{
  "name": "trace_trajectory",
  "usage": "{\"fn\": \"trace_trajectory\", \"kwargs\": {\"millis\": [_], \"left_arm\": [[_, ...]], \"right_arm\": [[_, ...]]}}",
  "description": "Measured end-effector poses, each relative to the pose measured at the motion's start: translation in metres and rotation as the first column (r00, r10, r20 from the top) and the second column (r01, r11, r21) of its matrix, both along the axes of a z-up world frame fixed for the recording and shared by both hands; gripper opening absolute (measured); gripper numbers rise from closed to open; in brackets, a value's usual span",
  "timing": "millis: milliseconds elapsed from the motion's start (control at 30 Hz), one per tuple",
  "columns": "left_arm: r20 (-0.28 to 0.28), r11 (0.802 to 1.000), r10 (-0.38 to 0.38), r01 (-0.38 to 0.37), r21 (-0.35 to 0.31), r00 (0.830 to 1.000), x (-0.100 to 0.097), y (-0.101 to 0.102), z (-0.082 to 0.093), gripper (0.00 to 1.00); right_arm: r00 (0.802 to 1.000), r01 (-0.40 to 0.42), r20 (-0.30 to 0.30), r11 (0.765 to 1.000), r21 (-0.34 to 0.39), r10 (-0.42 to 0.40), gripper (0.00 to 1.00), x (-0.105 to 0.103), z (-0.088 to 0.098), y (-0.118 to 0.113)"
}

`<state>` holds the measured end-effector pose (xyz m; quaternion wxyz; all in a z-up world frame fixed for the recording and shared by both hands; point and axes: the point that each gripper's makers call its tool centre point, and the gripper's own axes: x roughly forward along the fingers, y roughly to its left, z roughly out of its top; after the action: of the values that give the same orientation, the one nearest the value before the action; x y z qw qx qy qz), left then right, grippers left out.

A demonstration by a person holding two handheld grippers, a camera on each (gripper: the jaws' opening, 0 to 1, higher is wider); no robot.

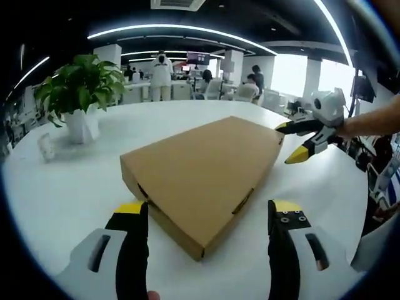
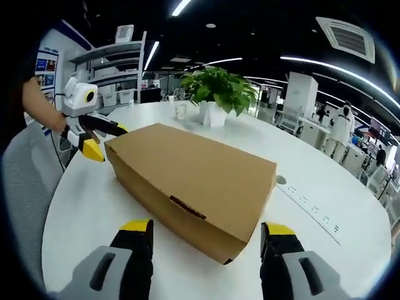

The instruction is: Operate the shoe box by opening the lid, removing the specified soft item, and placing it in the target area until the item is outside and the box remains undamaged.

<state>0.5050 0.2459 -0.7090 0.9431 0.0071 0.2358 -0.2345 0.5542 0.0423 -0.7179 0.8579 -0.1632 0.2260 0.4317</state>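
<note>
A shut brown cardboard shoe box point(image 1: 203, 172) lies flat on the round white table point(image 1: 69, 194), lid down. In the left gripper view my left gripper point(image 1: 209, 209) stands open, its jaws either side of the box's near corner without touching it. My right gripper point(image 1: 289, 144) comes in from the right, open, its yellow tips at the box's far right corner. From the right gripper view the box point(image 2: 194, 175) lies ahead of my open right gripper point(image 2: 207, 228), and the left gripper point(image 2: 105, 142) sits open at the box's far left corner. The soft item is hidden.
A potted green plant point(image 1: 81, 84) in a white pot stands at the table's far side, with a small cup point(image 2: 181, 110) beside it. A flush power strip point(image 2: 309, 209) runs along the table. A grey chair point(image 2: 25, 200) is at the table edge. People stand at desks behind.
</note>
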Motion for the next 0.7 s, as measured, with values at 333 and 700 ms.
{"fn": "trace_trajectory", "kwargs": {"millis": [333, 700], "left_arm": [[0.024, 0.999, 0.034, -0.034, 0.012, 0.999, 0.004, 0.005, 0.002, 0.75], [0.011, 0.998, 0.052, -0.052, 0.038, 0.999, 0.006, 0.006, -0.009, 0.73]], "right_arm": [[1.0, -0.013, 0.002, 1.0, -0.011, 0.013, 0.66, 0.007, -0.002, 0.006], [1.0, 0.001, -0.005, 1.0, -0.014, -0.001, 0.66, 0.013, -0.007, 0.009]]}}
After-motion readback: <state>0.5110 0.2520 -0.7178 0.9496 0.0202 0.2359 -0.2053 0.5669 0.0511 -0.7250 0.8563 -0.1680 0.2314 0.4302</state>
